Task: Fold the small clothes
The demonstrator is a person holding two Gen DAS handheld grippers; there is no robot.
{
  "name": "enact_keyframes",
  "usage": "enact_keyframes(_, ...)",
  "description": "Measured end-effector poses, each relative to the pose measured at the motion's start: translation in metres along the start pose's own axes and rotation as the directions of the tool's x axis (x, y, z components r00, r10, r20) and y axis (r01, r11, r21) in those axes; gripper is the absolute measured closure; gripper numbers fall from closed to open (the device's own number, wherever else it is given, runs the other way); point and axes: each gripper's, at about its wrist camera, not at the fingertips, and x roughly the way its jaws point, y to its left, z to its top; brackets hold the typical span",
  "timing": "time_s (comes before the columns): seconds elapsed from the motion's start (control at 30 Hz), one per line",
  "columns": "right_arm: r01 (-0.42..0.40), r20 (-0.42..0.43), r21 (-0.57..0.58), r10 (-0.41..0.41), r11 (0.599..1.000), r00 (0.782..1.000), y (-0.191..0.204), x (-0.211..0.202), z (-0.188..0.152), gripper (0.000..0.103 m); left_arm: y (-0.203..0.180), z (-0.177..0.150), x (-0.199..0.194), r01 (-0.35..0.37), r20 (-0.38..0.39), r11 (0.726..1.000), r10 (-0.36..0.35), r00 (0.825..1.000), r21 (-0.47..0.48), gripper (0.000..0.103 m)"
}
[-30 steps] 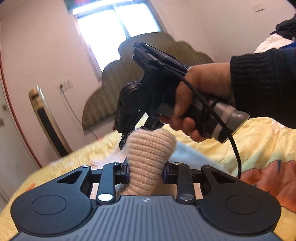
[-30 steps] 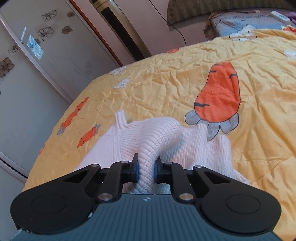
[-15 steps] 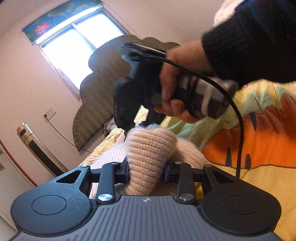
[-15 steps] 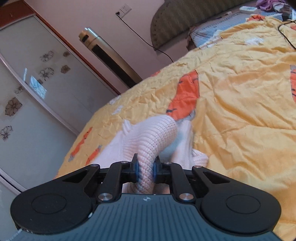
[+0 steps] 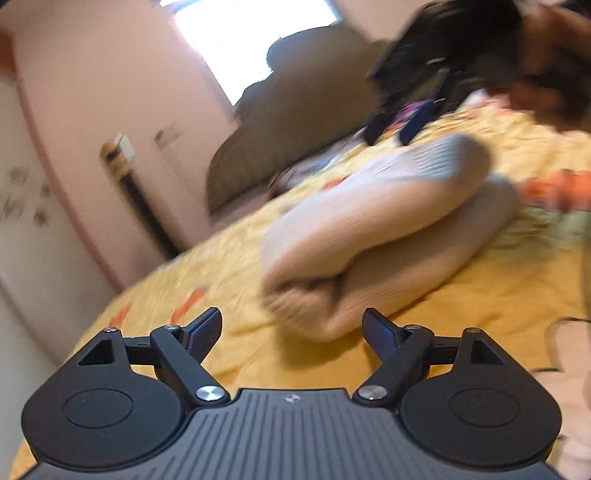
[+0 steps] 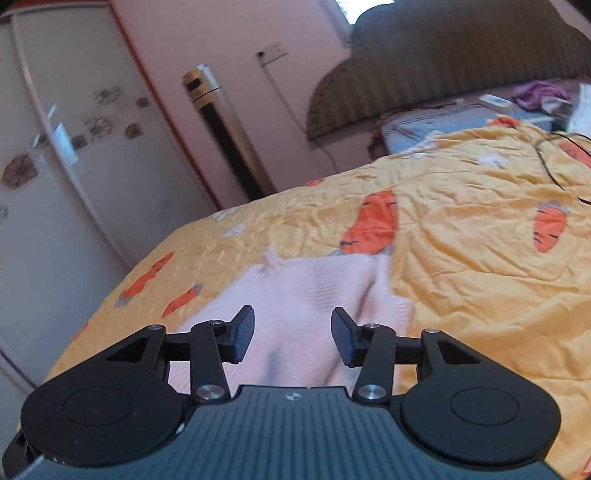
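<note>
Left wrist view first: a bed covered by a yellow quilt (image 5: 480, 295) printed with orange carrots fills the lower half, badly smeared by motion. Behind it stand a pale pink wall, a bright window (image 5: 255, 33) and a dark scalloped headboard (image 5: 291, 110); a tall tower fan (image 5: 136, 195) stands by the wall at left. The small knitted garment (image 5: 388, 229), cream-pink and ribbed, lies bunched in a folded roll on the quilt just ahead of the left gripper (image 5: 291, 332). That gripper's jaws are opening, wide apart, and nothing is between them; the knit's near end sits just beyond the fingertips, not touched as far as the blur lets me tell. At upper right the right gripper (image 5: 402, 122) hangs above the far end of the roll, jaws apart, with the person's hand (image 5: 546, 55) behind it, all blurred.

Right wrist view: sharper. The same quilt (image 6: 461, 277) runs back to the headboard (image 6: 443, 62), with a wardrobe (image 6: 55, 166) bearing flower decals at left, the tower fan (image 6: 225, 125) beside it, and a black cable (image 6: 554, 162) trailing across the bedding at right. The garment (image 6: 314, 295) lies on the quilt directly under and ahead of the right gripper (image 6: 293, 332). Its jaws are opening; the knit shows in the gap below them, but the pads do not press it.
</note>
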Motion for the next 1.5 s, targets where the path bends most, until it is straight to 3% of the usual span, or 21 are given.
enact_keyframes(0.13, -0.003, -0.075, -0.189, -0.012, 0.982, 0.997, 0.046, 0.019, -0.013, 0.052, 0.025, 0.016, 0.021, 0.067, -0.048, 0.978, -0.077, 0.996, -0.196, 0.033)
enact_keyframes(0.23, 0.044, -0.117, -0.216, -0.071, 0.975, 0.991, 0.049, 0.038, -0.019, 0.05, 0.03, 0.018, 0.034, 0.121, -0.055, 0.962, -0.139, 0.989, -0.244, 0.051)
enact_keyframes(0.33, 0.035, -0.106, -0.193, -0.056, 0.981, 0.993, 0.032, 0.04, -0.03, 0.053, 0.042, 0.002, 0.039, 0.181, -0.074, 0.923, -0.218, 0.973, -0.34, 0.065)
enact_keyframes(0.5, 0.053, -0.073, -0.241, -0.072, 0.969, 0.995, 0.036, 0.035, -0.049, 0.057, 0.064, -0.01, 0.056, 0.244, -0.095, 0.831, -0.333, 0.938, -0.5, 0.065)
enact_keyframes(0.63, 0.043, -0.055, -0.211, -0.056, 0.976, 0.997, 0.033, 0.034, -0.05, 0.056, 0.071, -0.005, 0.044, 0.279, -0.072, 0.838, -0.351, 0.933, -0.468, 0.064)
enact_keyframes(0.7, 0.026, -0.034, -0.202, -0.034, 0.979, 0.999, 0.031, 0.029, -0.051, 0.054, 0.086, -0.005, 0.025, 0.369, 0.009, 0.806, -0.411, 0.911, -0.463, 0.064)
enact_keyframes(0.77, -0.018, -0.035, -0.139, 0.014, 0.99, 0.999, 0.026, 0.015, -0.042, 0.045, 0.107, -0.007, 0.01, 0.485, 0.092, 0.744, -0.503, 0.859, -0.459, 0.053)
enact_keyframes(0.8, -0.05, -0.029, -0.077, 0.048, 0.996, 0.998, 0.021, 0.006, -0.036, 0.032, 0.116, -0.008, 0.006, 0.521, 0.119, 0.716, -0.533, 0.838, -0.464, 0.048)
enact_keyframes(0.83, -0.093, 0.008, 0.003, 0.093, 0.996, 0.996, 0.011, -0.006, -0.029, 0.018, 0.128, -0.009, 0.004, 0.536, 0.142, 0.693, -0.542, 0.828, -0.482, 0.038)
enact_keyframes(0.9, -0.123, 0.117, 0.117, 0.11, 0.986, 0.987, -0.009, -0.027, -0.018, 0.001, 0.15, -0.008, 0.014, 0.517, 0.17, 0.648, -0.521, 0.837, -0.559, 0.03)
enact_keyframes(0.93, -0.107, 0.148, 0.152, 0.085, 0.983, 0.985, -0.02, -0.031, -0.012, 0.002, 0.162, -0.008, 0.028, 0.499, 0.175, 0.594, -0.518, 0.837, -0.631, 0.03)
enact_keyframes(0.97, -0.074, 0.14, 0.178, 0.049, 0.981, 0.989, -0.033, -0.029, -0.006, 0.002, 0.174, -0.008, 0.049, 0.485, 0.179, 0.513, -0.534, 0.827, -0.709, 0.03)
enact_keyframes(1.03, 0.003, 0.056, 0.27, -0.019, 0.963, 0.998, -0.062, -0.011, 0.002, 0.001, 0.186, -0.013, 0.092, 0.461, 0.198, 0.342, -0.585, 0.786, -0.819, 0.031)
enact_keyframes(1.07, 0.006, 0.001, 0.33, -0.007, 0.944, 1.0, -0.077, 0.002, 0.004, 0.001, 0.187, -0.014, 0.114, 0.431, 0.189, 0.278, -0.61, 0.77, -0.859, 0.031)
enact_keyframes(1.1, -0.005, -0.053, 0.395, 0.028, 0.919, 0.998, -0.093, 0.019, 0.003, 0.004, 0.186, -0.014, 0.135, 0.402, 0.18, 0.228, -0.632, 0.754, -0.887, 0.031)
enact_keyframes(1.17, 0.023, -0.121, 0.467, 0.038, 0.884, 0.992, -0.107, 0.044, 0.001, 0.009, 0.177, -0.01, 0.167, 0.396, 0.182, 0.17, -0.682, 0.709, -0.902, 0.031)
enact_keyframes(1.2, 0.025, -0.145, 0.473, 0.05, 0.88, 0.988, -0.107, 0.055, -0.001, 0.009, 0.171, -0.007, 0.18, 0.386, 0.172, 0.158, -0.701, 0.692, -0.909, 0.031)
enact_keyframes(1.27, -0.02, -0.157, 0.463, 0.104, 0.886, 0.982, -0.102, 0.07, -0.002, 0.006, 0.152, 0.001, 0.205, 0.383, 0.14, 0.15, -0.763, 0.631, -0.911, 0.03)
enact_keyframes(1.33, -0.05, -0.164, 0.435, 0.134, 0.899, 0.977, -0.093, 0.083, -0.002, 0.002, 0.137, 0.008, 0.22, 0.38, 0.102, 0.194, -0.767, 0.634, -0.904, 0.025)
enact_keyframes(1.4, -0.058, -0.162, 0.375, 0.127, 0.925, 0.979, -0.084, 0.09, -0.002, 0.005, 0.131, 0.014, 0.232, 0.366, 0.085, 0.2, -0.771, 0.631, -0.909, 0.027)
enact_keyframes(1.5, -0.019, -0.184, 0.243, 0.065, 0.97, 0.981, -0.064, 0.094, -0.004, 0.029, 0.127, 0.029, 0.228, 0.383, 0.034, 0.297, -0.75, 0.66, -0.874, 0.039)
